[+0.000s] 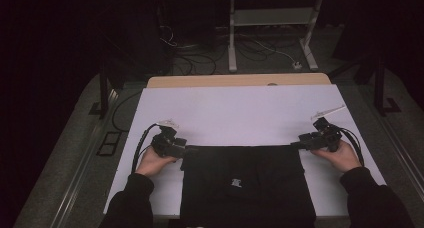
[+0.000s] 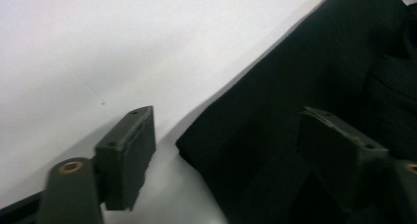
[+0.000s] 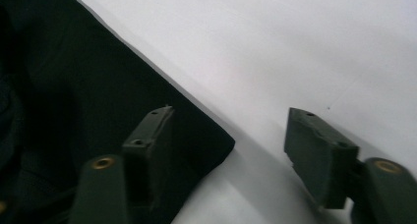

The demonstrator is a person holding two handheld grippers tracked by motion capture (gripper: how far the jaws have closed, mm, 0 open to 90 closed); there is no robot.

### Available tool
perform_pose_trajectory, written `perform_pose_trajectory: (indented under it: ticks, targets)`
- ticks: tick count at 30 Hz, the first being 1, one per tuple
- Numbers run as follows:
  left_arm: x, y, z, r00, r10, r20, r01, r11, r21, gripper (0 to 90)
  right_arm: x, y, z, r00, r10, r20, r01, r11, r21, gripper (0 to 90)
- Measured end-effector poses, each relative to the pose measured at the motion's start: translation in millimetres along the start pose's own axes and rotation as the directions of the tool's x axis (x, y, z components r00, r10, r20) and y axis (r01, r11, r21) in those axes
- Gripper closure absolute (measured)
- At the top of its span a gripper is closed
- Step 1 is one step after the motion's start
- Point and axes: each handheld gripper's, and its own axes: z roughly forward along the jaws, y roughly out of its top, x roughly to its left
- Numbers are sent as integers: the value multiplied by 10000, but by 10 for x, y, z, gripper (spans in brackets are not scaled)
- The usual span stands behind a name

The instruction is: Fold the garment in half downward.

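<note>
One black garment (image 1: 247, 188), two grippers (image 1: 192, 149)

Dark lab, white-topped table (image 1: 240, 108), floor cables (image 1: 200, 63), metal stand (image 1: 272, 18)

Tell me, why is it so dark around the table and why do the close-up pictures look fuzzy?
High view: the room around is dim, the white table bright, the black cloth nearly featureless. Left gripper view: the cloth looks soft. Right gripper view: the near jaws look blurry and shadow the table.

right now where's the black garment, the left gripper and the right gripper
black garment (image 1: 245, 188): high view, middle of the cloth.
left gripper (image 1: 189, 149): high view, between its fingertips at the garment's far left corner.
right gripper (image 1: 296, 145): high view, between its fingertips at the far right corner.
</note>
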Motion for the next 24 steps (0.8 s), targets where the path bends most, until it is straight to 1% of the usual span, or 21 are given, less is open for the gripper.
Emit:
perform_pose_trajectory:
  ticks: [1,2,4,6,8,10,17,19,24]
  targets:
    - [11,-2,-9,10000,-15,-19,15,10000,-48,278,1,0,4,10000,-1,-14,1,10000,4,391]
    - [16,-5,-15,9999,-113,-54,113,9999,-82,320,2,-1,6,10000,-5,-56,5,10000,2,412]
    - [25,-9,-18,9998,-145,-95,145,9999,-74,359,0,0,8,9999,1,-104,-1,10000,3,437]
    - [29,-12,-12,9999,-96,-62,96,10000,5,409,-6,-2,14,9999,24,-113,-24,10000,20,482]
    - [24,-12,8,9999,-83,-75,84,9999,109,436,-6,-2,25,9999,73,-103,-73,10000,68,506]
    - [18,-11,22,10000,-23,-45,24,9998,193,445,0,-1,38,9999,34,-102,-33,9999,125,522]
    - [20,-19,21,9999,-16,-114,18,9999,171,499,19,8,50,10000,-20,59,19,9999,153,579]
    - [22,-21,22,9999,-41,-140,43,9999,159,521,18,6,49,10000,-21,19,21,9999,168,596]
    - [17,-22,34,9998,52,-204,-50,9999,133,581,19,4,83,10000,13,-83,-10,9994,334,656]
